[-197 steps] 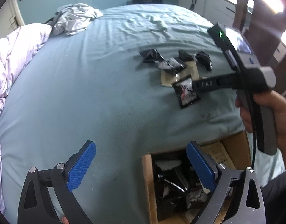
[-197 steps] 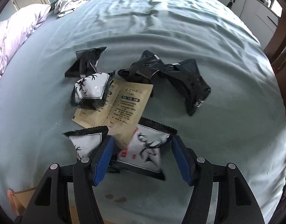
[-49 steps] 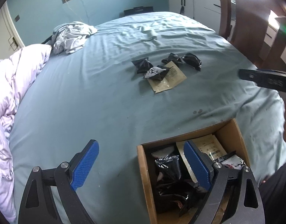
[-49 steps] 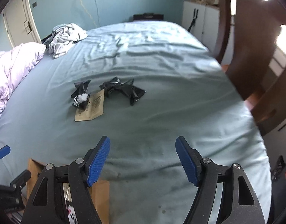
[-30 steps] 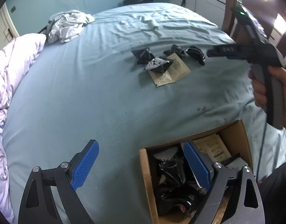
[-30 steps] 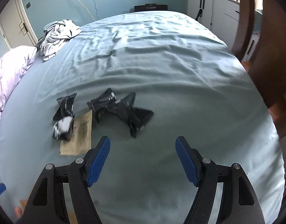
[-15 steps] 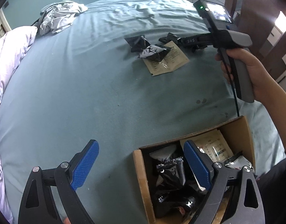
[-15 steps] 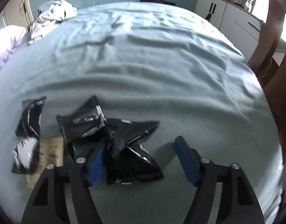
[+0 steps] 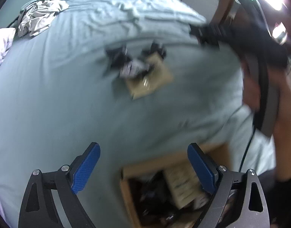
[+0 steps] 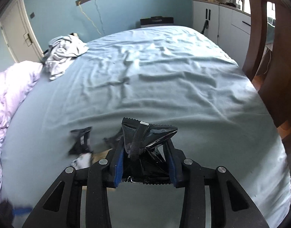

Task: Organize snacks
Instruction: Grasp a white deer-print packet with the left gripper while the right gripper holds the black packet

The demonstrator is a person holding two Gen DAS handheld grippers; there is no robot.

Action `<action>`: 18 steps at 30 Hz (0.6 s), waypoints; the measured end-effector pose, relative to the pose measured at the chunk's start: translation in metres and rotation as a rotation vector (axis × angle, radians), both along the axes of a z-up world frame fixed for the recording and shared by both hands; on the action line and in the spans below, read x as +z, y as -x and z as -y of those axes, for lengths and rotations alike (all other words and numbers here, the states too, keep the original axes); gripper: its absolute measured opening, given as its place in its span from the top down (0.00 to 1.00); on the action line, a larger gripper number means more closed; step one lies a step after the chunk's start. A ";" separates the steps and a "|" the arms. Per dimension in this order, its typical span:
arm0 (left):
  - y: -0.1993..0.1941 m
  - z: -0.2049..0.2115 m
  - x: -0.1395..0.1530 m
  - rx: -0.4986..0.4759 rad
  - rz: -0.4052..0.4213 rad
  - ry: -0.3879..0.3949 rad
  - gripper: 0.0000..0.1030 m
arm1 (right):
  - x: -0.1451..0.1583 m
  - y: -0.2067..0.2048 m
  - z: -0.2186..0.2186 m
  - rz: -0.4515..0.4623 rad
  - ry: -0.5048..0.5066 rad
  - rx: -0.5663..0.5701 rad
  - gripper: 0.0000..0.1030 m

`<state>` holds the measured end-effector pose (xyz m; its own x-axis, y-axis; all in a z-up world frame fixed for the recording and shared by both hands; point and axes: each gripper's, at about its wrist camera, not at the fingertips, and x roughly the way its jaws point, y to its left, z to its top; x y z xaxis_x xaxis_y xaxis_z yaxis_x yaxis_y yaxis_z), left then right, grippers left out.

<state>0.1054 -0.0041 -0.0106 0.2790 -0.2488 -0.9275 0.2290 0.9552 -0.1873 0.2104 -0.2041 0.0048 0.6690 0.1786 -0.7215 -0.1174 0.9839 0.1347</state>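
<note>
Left wrist view: looks steeply down along left tongs (image 9: pixel 143 171) onto bed (image 9: pixel 50 98), cardboard box (image 9: pixel 126 188) close at lower edge, snack pile (image 9: pixel 134 66) farther up; image motion-blurred. Right wrist view: shallower tilt along right tongs (image 10: pixel 145 163), low over bed (image 10: pixel 164 87), facing far wall (image 10: pixel 126 1). Shared: blue sheet, snack pile (image 10: pixel 82 144), crumpled grey clothes (image 9: pixel 41 17) (image 10: pixel 63 55). Right tongs' handle and hand (image 9: pixel 259 79) visible at right of left view.
</note>
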 end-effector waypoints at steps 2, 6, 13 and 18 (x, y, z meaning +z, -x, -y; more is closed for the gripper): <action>-0.026 0.000 0.005 0.016 0.016 0.055 0.00 | 0.007 0.015 0.004 -0.011 -0.009 0.004 0.65; -0.083 0.004 -0.023 0.108 0.010 -0.027 0.00 | 0.023 0.039 0.018 -0.029 -0.031 0.017 0.65; -0.138 0.023 -0.076 0.088 0.007 -0.181 0.10 | 0.014 0.104 0.028 -0.061 -0.002 0.058 0.65; -0.145 0.041 -0.088 0.077 0.026 -0.246 0.18 | 0.006 0.169 0.058 -0.063 -0.055 0.050 0.65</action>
<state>0.2499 -0.0448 -0.0983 0.3126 0.0067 -0.9499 0.1553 0.9862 0.0580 0.0415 -0.2625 0.0105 0.6116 0.2512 -0.7502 -0.1555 0.9679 0.1974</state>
